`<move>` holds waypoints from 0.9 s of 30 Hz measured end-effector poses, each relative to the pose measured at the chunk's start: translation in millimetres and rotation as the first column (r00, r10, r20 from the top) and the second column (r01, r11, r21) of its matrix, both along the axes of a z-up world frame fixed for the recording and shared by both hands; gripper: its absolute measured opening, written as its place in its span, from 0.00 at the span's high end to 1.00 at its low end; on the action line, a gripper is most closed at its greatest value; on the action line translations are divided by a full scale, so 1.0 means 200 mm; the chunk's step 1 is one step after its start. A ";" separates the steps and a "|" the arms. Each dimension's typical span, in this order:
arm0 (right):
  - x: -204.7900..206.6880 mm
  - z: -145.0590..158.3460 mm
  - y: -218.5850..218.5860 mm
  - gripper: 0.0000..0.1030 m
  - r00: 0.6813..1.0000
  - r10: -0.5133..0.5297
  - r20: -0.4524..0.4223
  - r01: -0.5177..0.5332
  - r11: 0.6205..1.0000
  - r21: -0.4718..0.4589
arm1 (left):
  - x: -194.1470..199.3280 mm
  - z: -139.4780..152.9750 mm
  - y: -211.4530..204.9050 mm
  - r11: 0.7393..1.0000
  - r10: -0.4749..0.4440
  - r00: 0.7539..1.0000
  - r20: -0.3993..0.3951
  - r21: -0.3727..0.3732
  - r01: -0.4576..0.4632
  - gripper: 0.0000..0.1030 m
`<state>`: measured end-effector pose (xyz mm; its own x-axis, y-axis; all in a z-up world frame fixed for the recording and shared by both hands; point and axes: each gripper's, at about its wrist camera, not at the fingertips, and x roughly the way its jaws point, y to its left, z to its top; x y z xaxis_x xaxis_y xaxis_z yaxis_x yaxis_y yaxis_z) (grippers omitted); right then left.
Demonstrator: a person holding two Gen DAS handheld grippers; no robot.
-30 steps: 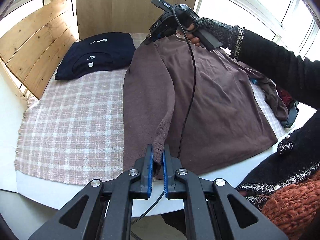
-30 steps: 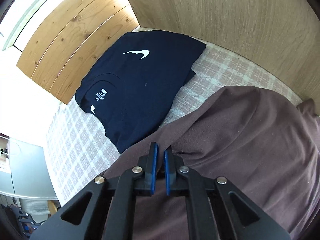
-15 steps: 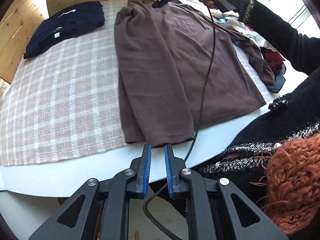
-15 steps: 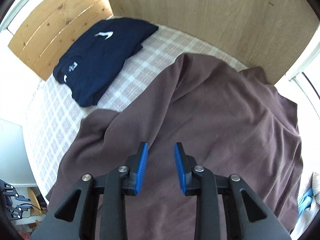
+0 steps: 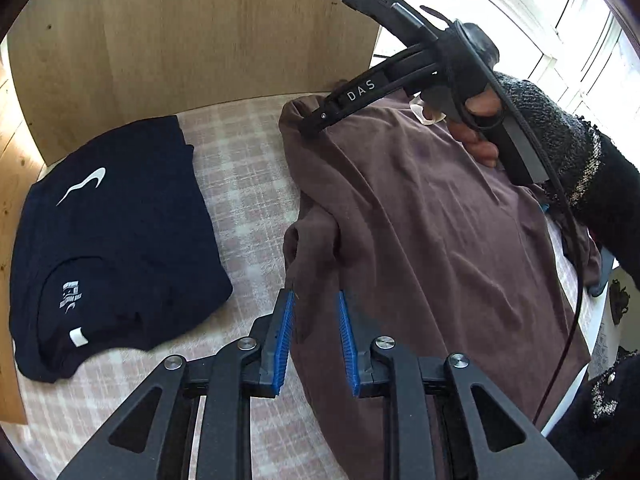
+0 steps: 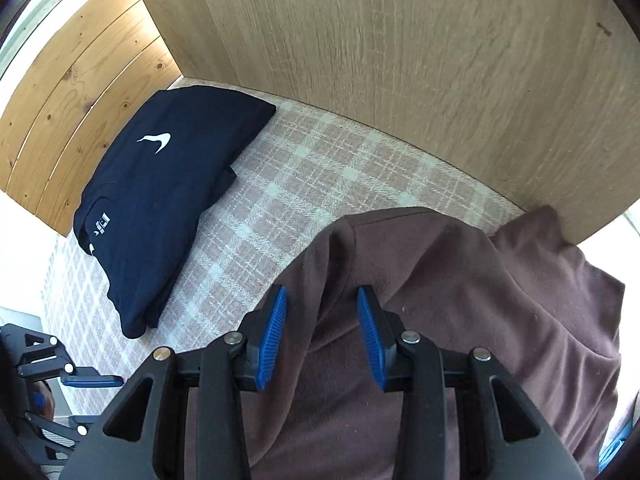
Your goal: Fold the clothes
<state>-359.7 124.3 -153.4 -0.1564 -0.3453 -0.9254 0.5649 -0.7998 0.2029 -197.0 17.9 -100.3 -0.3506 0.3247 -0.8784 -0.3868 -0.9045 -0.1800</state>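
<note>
The left gripper (image 5: 315, 336) has its jaws opening astride the brown top's (image 5: 432, 248) folded-in left edge, pads not yet pressing, and the right gripper (image 6: 322, 336) stands parted and empty over the shoulder fold at the far end near the wooden panel (image 6: 400, 40). The risk, as I judge it, is that closing here pinches only the upper layer, so the fold slides open or drags the plaid cloth (image 6: 304, 168) toward the folded navy shirt (image 5: 112, 240). No container shows.
</note>
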 end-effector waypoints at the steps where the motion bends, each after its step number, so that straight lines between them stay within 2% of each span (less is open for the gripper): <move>1: -0.01 -0.01 -0.01 0.64 1.000 0.006 0.001 -0.006 1.000 0.007 | -0.04 -0.02 0.01 1.000 -0.009 1.000 0.007 -0.006 0.009 0.76; 2: -0.02 -0.03 -0.02 0.64 1.000 0.013 0.007 -0.013 1.000 0.013 | -0.07 -0.05 0.01 1.000 -0.018 1.000 0.015 -0.006 0.018 0.72; 5: -0.04 -0.07 -0.04 0.65 0.999 0.035 0.023 -0.036 0.999 0.019 | -0.14 -0.08 0.02 0.999 -0.026 0.999 0.039 0.036 0.025 0.71; 6: -0.04 -0.08 -0.04 0.66 0.999 0.040 0.020 -0.041 0.999 0.014 | -0.17 -0.09 0.01 0.998 -0.026 0.999 0.047 0.055 0.023 0.71; 7: -0.04 -0.08 -0.04 0.74 0.999 0.043 0.012 -0.043 0.999 0.004 | -0.19 -0.10 0.01 0.997 -0.028 0.998 0.055 0.080 0.024 0.71; 9: -0.04 -0.07 -0.02 0.86 0.999 0.046 0.007 -0.045 0.999 -0.021 | -0.21 -0.10 0.00 0.992 -0.037 0.997 0.060 0.124 0.030 0.77; 10: -0.04 -0.05 0.00 0.87 0.999 0.043 0.005 -0.043 0.998 -0.041 | -0.21 -0.11 -0.01 0.992 -0.031 0.998 0.058 0.126 0.023 0.92; 12: -0.04 0.00 0.04 0.89 0.999 0.037 -0.014 -0.038 0.995 -0.092 | -0.22 -0.11 -0.02 0.993 -0.009 0.998 0.056 0.119 0.002 0.95; 15: -0.02 0.11 0.13 0.89 0.998 0.009 -0.057 -0.020 0.978 -0.209 | -0.18 -0.08 -0.12 0.985 0.099 0.995 0.019 0.141 -0.101 0.95; 17: -0.04 0.10 0.16 0.89 0.999 0.001 -0.053 -0.014 0.970 -0.243 | -0.17 -0.09 -0.18 0.974 0.165 0.986 0.012 0.158 -0.165 0.95; 20: -0.09 -0.05 0.12 0.89 1.000 0.010 -0.023 -0.013 0.988 -0.154 | -0.21 -0.19 -0.24 0.958 0.221 0.973 0.064 0.172 -0.229 0.95; 22: -0.11 -0.11 0.09 0.89 0.999 0.022 -0.028 -0.025 0.993 -0.113 | -0.23 -0.23 -0.21 0.962 0.222 0.973 0.069 0.147 -0.230 0.95; 24: -0.12 -0.10 0.09 0.88 0.999 0.011 -0.042 -0.016 0.994 -0.107 | -0.24 -0.24 -0.20 0.962 0.228 0.971 0.067 0.139 -0.235 0.95; 27: -0.10 -0.02 0.11 0.76 0.995 -0.026 -0.092 0.019 0.997 -0.073 | -0.25 -0.25 -0.21 0.960 0.231 0.970 0.077 0.146 -0.240 0.94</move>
<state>-379.9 147.1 -157.2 -0.2488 -0.4059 -0.8794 0.5661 -0.7977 0.2080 -246.8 -23.6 -149.3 -0.3830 0.3711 -0.8459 -0.1508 -0.9286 -0.3391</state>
